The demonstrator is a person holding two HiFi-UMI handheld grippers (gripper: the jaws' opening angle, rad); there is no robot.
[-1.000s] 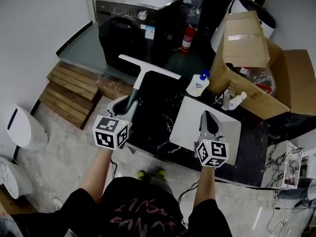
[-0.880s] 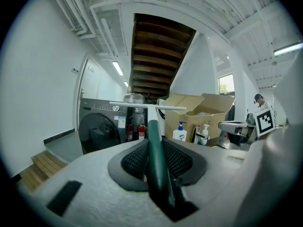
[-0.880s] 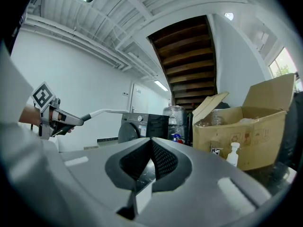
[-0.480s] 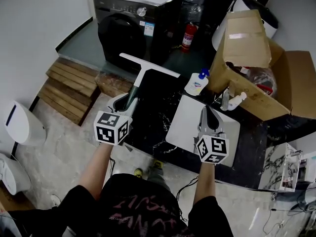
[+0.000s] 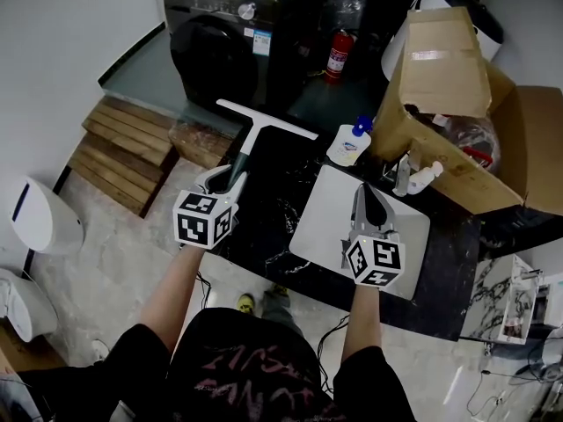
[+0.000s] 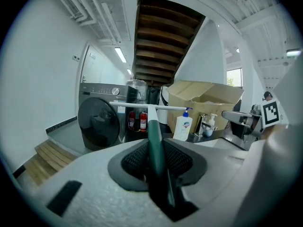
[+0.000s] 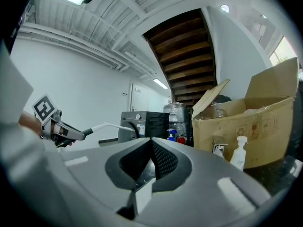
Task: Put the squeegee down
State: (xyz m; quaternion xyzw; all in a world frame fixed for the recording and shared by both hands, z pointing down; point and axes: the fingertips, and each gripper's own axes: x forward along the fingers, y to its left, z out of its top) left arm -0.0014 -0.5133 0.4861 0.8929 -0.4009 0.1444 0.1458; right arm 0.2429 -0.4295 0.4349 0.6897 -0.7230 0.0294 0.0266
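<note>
Left tool tight on squeegee (right tool pinched together)

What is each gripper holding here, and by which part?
Left gripper clamps the white T-shaped squeegee by its dark green handle. Right gripper holds nothing, jaws together.

A laundry-utility corner, folks: glossy black front-loading washing machine beneath brown wooden stairs, red fire extinguisher beside it.
</note>
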